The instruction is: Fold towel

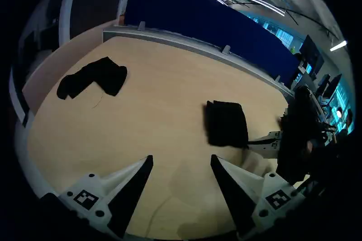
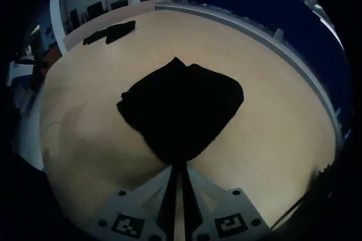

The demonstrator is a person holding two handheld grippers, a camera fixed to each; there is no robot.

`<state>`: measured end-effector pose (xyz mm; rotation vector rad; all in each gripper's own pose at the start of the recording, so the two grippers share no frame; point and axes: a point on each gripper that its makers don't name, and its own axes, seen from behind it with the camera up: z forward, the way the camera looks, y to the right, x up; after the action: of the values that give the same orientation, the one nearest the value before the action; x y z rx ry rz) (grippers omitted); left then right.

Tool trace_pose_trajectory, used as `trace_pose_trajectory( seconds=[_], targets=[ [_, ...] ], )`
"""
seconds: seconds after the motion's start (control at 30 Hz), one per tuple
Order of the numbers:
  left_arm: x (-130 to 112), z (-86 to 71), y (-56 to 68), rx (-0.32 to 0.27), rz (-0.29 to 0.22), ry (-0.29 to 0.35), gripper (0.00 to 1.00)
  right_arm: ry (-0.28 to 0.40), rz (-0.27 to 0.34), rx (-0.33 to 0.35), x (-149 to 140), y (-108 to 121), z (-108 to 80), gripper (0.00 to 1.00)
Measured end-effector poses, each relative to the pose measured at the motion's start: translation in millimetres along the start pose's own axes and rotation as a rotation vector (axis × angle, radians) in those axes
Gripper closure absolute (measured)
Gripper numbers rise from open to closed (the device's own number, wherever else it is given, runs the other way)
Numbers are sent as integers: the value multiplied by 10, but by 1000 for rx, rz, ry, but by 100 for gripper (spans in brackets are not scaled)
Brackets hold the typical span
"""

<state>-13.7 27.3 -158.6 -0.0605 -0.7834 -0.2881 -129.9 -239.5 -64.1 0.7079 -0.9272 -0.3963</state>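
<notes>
towel (image 2: pixel 181 105): one, black, folded into a rough square, mid-desk (image 1: pixel 154 101); long axis unclear, one corner points at the right tongs
other cloth (image 1: pixel 92 78): one, black, crumpled, near the desk's far left corner
left tongs (image 1: pixel 181 157): spread, empty, over bare desk
right tongs (image 2: pixel 179 168): pressed together, tips at the towel's near corner; cannot tell if cloth is pinched
</notes>
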Motion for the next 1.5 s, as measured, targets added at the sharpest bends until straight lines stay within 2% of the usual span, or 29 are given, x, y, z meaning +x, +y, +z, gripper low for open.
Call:
trace_pose_trajectory(
  seconds=[0.2,0.4,0.7,0.9,1.1,1.5],
  targets=[
    [13,-8,1,-2,0,2,6,31,5,-11,93,26,-30,96],
    [60,9,28,-12,4,7,6,103,8,-36,388,100,-237,96],
    [228,30,158,-43,22,33,6,273,8,-85,1189,334,-823,96],
    [334,45,296,-68,36,52,6,359,33,-114,1543,525,-1264,96],
    [408,73,447,-92,43,63,6,389,48,-149,1584,784,-1613,96],
    [474,95,673,-100,67,68,6,386,99,-217,1307,1514,-2025,96]
  ],
)
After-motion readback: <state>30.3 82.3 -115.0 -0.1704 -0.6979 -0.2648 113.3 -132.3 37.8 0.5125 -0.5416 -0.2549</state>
